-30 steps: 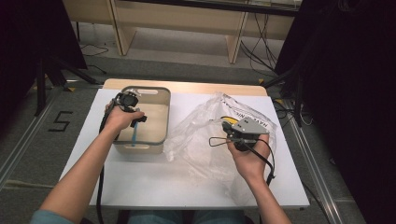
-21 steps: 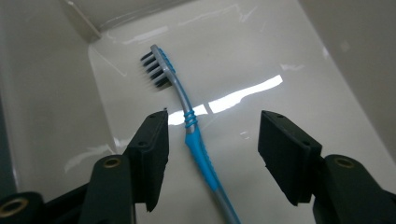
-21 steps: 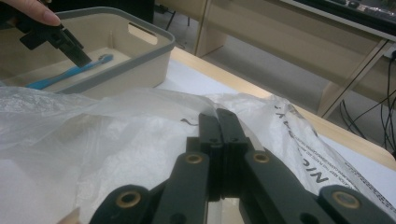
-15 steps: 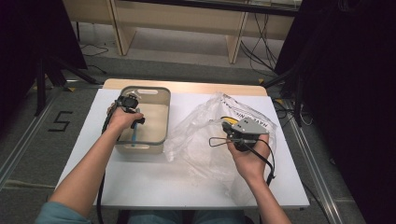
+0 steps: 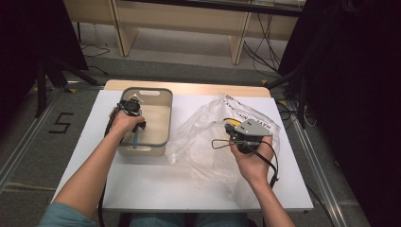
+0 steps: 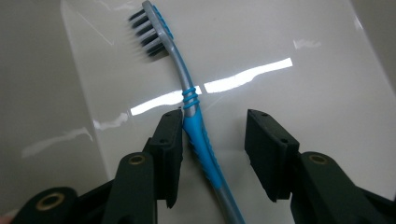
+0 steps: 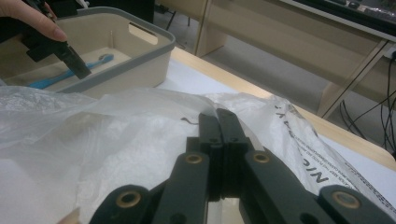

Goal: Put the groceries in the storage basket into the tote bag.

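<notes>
Toothbrush lies flat on the bin floor, at 9 o'clock on the bench. Tip for this step: lift the left hand-held gripper straight up so nothing drags the brush. It's spread wide, one jaw just touching the handle, pinching nothing. Right hand-held gripper is pressed together, seemingly on the plastic bag at 3 o'clock.

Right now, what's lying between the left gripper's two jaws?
In the left gripper view, the toothbrush lies between the open jaws of the left gripper, its blue handle against one jaw, on the beige bin floor.
</notes>
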Demonstrator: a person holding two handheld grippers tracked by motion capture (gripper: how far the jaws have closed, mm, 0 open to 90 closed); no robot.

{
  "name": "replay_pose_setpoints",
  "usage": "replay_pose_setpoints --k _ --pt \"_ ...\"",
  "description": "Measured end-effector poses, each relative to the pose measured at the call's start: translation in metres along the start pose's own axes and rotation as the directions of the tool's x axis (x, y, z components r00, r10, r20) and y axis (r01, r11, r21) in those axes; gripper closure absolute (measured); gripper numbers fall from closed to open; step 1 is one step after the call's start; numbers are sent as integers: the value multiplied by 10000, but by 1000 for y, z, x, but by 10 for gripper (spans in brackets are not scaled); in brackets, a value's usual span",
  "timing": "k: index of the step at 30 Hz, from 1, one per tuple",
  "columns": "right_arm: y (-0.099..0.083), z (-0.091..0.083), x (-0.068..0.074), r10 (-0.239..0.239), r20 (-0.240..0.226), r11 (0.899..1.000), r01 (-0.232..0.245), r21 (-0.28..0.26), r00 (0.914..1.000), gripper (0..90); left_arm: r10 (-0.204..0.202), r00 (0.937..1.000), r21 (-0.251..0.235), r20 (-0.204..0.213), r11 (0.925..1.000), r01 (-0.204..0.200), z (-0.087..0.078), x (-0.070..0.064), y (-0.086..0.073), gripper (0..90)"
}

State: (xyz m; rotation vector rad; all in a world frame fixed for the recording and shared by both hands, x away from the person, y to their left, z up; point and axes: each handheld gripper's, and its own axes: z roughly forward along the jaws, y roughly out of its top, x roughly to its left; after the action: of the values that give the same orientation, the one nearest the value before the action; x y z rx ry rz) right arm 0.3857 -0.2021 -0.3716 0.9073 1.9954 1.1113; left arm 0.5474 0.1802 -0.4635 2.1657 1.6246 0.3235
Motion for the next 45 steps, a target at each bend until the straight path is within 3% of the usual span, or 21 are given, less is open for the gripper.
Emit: replay_pose_setpoints --k 12,26,33,38,45 --pt "0 1 1 12 -26 10000 -12 26 10000 900 -39 10000 43 -21 10000 39 0 2 1 677" --pt "0 1 1 3 -35 10000 -3 36 10000 900 382 9993 281 -35 9989 -381 0 -3 2 779" --pt "0 1 1 -10 -47 10000 10 47 10000 900 644 9975 357 -289 9974 -634 0 -6 3 787" --pt "0 1 2 1 -52 10000 -1 55 10000 900 797 9944 484 -689 9959 -764 -1 -12 4 789" --pt "0 1 1 16 -57 10000 -16 56 10000 900 728 9953 543 -643 9961 -693 -1 -12 5 793"
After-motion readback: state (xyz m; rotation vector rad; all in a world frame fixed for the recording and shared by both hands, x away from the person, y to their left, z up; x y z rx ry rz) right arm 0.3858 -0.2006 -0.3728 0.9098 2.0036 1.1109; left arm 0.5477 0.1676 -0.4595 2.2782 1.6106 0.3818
